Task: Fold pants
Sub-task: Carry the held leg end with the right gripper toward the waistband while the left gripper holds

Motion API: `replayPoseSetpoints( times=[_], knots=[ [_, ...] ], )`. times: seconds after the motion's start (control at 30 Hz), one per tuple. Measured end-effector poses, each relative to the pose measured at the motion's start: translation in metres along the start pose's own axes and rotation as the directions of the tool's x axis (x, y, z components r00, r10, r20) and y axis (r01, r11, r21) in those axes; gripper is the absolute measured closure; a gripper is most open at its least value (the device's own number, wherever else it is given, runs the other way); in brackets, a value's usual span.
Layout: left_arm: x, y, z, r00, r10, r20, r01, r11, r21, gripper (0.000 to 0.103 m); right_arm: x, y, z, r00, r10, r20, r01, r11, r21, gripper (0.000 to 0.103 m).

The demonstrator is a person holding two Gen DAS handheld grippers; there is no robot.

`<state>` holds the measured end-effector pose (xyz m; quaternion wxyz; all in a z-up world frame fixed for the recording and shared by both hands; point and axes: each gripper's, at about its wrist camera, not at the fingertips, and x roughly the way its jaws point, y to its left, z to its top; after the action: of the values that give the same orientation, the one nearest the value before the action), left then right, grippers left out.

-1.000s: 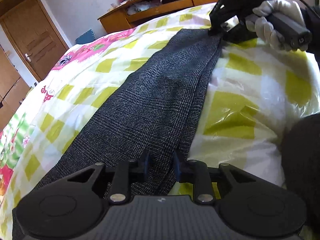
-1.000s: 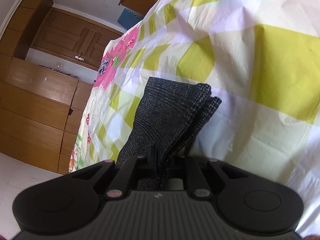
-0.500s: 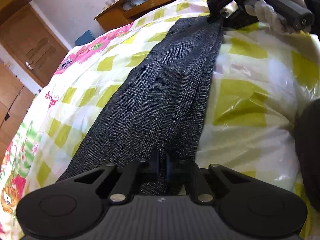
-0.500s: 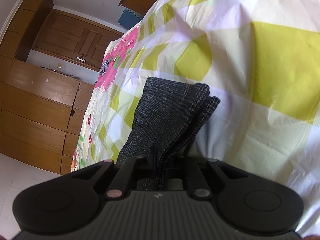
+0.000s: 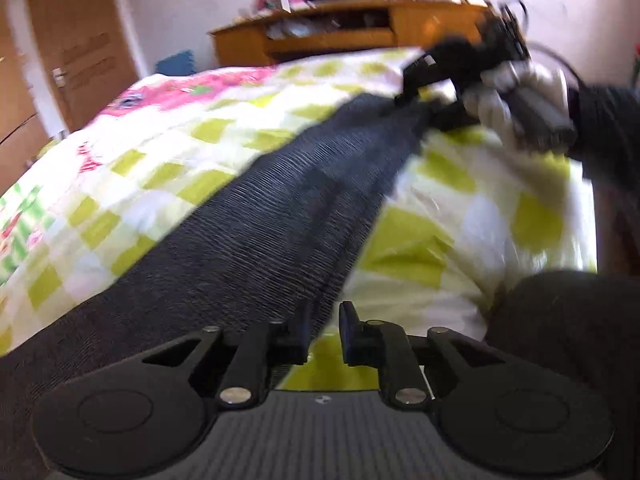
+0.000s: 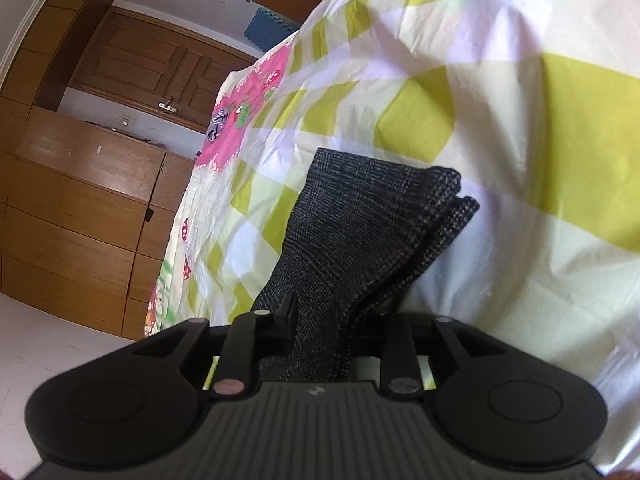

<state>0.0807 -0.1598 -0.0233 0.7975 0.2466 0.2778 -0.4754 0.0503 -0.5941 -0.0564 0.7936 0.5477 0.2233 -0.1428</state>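
The dark grey knitted pants (image 5: 304, 200) stretch lengthwise across the yellow-checked bedspread (image 5: 420, 240). The right gripper (image 6: 316, 320) clamps the hem end. At the opposite end, the left gripper (image 5: 322, 326) sits narrowly parted; whether it pinches cloth, I cannot tell.

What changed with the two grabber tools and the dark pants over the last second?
The left gripper had closed on the pants half a second ago; now its jaws stand apart, though fabric still lies against one finger, so whether it has let go is unclear. Its view is blurred, so it is moving. The right gripper stays clamped on the far end of the pants, which still lie stretched across the checked bedspread.
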Motion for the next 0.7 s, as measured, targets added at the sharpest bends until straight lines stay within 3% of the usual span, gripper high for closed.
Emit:
replayPoseSetpoints(
  times=[0.03,0.07,0.1,0.17,0.27,0.33,0.43,0.5,0.6,0.7],
  knots=[
    [-0.006,0.004,-0.001,0.999,0.030,0.029,-0.030,0.999,-0.012,0.066,-0.001,0.005,-0.001,1.000,-0.015,0.008,0.015,1.000,-0.007,0.095],
    [-0.010,0.008,-0.004,0.996,0.069,0.051,-0.068,0.997,-0.021,0.063,-0.003,0.010,-0.003,1.000,-0.013,0.021,0.014,1.000,-0.012,0.095],
    [-0.010,0.014,-0.006,0.993,0.109,0.052,-0.107,0.994,-0.037,0.055,-0.007,0.019,-0.006,0.999,-0.005,0.036,0.006,0.999,-0.031,0.095],
    [-0.004,0.029,-0.016,0.983,0.180,0.020,-0.178,0.981,-0.082,0.053,-0.013,0.047,-0.011,0.999,0.008,0.053,-0.003,0.995,-0.101,0.095],
    [0.008,0.045,-0.039,0.981,0.181,-0.063,-0.188,0.974,-0.123,0.053,-0.012,0.101,-0.028,0.998,0.058,0.025,-0.052,0.975,-0.215,0.095],
    [-0.005,0.050,-0.049,0.981,0.188,-0.040,-0.192,0.966,-0.172,0.053,-0.009,0.142,-0.045,0.996,0.084,-0.002,-0.081,0.949,-0.304,0.095],
    [-0.029,0.061,-0.061,0.971,0.240,-0.003,-0.233,0.943,-0.236,0.052,-0.002,0.201,-0.080,0.988,0.141,-0.071,-0.158,0.892,-0.424,0.095],
    [-0.040,0.069,-0.072,0.971,0.238,-0.002,-0.228,0.931,-0.286,0.052,0.007,0.237,-0.110,0.977,0.162,-0.141,-0.211,0.846,-0.489,0.095],
    [-0.058,0.079,-0.093,0.962,0.273,0.003,-0.255,0.902,-0.348,0.052,0.025,0.288,-0.171,0.949,0.167,-0.267,-0.297,0.756,-0.584,0.095],
    [-0.086,0.094,-0.114,0.927,0.374,-0.007,-0.347,0.854,-0.387,0.052,0.048,0.324,-0.240,0.909,0.145,-0.391,-0.380,0.672,-0.635,0.095]
  ],
)
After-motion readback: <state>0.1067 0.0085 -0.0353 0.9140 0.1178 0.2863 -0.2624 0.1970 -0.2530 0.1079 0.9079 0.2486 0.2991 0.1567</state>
